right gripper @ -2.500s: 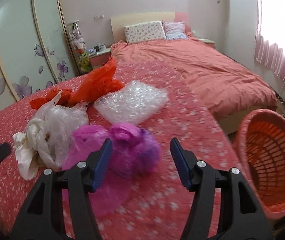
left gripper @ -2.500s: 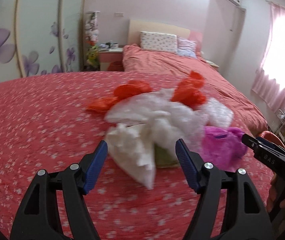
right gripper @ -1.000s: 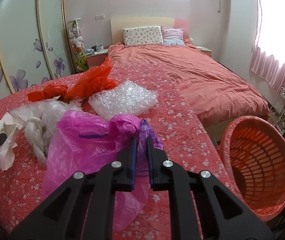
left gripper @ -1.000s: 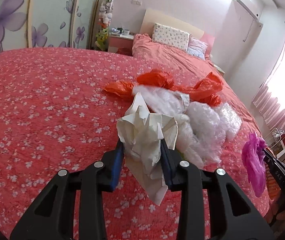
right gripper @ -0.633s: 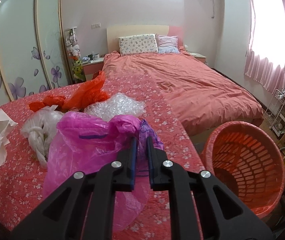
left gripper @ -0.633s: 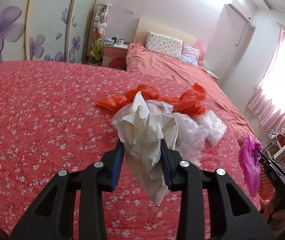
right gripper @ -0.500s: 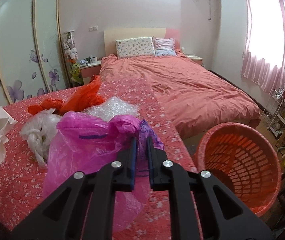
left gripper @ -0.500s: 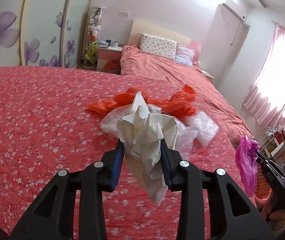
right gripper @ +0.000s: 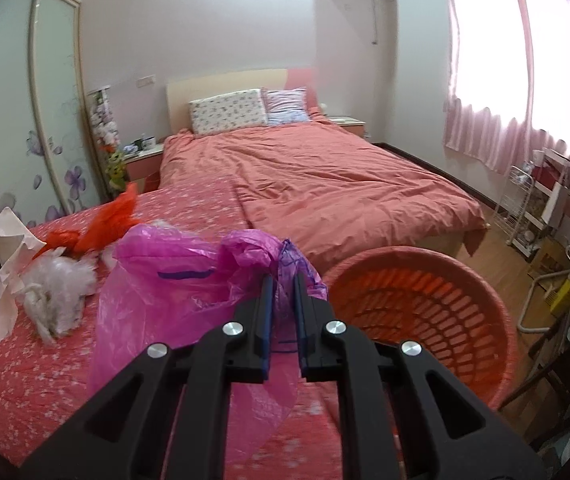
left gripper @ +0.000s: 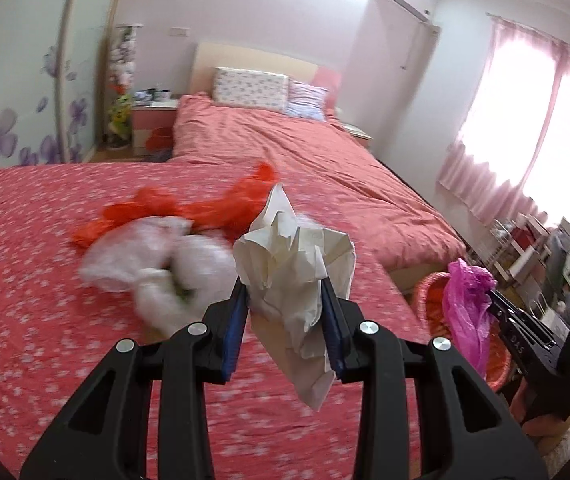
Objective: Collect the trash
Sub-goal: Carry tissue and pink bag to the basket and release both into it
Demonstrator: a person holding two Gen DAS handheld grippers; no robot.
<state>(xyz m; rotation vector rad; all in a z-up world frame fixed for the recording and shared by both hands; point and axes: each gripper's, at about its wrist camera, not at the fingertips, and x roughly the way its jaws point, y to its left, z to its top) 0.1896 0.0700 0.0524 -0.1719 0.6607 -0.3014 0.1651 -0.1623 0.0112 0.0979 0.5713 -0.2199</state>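
My left gripper (left gripper: 285, 292) is shut on a crumpled white paper (left gripper: 293, 264) and holds it above the red floral bedspread (left gripper: 25, 280); the paper also shows in the right wrist view (right gripper: 1, 264). My right gripper (right gripper: 283, 284) is shut on a pink plastic bag (right gripper: 173, 292), held beside the orange laundry basket (right gripper: 421, 312). From the left wrist view the pink bag (left gripper: 467, 308) hangs over the basket (left gripper: 429, 304). Orange plastic bags (left gripper: 189, 208) and a clear plastic bag (left gripper: 153, 264) lie on the bedspread.
A second bed with a salmon duvet (right gripper: 325, 184) and pillows (right gripper: 229, 116) stands behind. A nightstand (left gripper: 153, 124) and wardrobe doors (right gripper: 17, 128) are at the left. A wire rack (right gripper: 525, 208) and clutter stand at the right under a pink-curtained window (right gripper: 525, 60).
Both grippers closed on their trash, lifted it off the bedspread and swung right. The basket has come closer under the right gripper.
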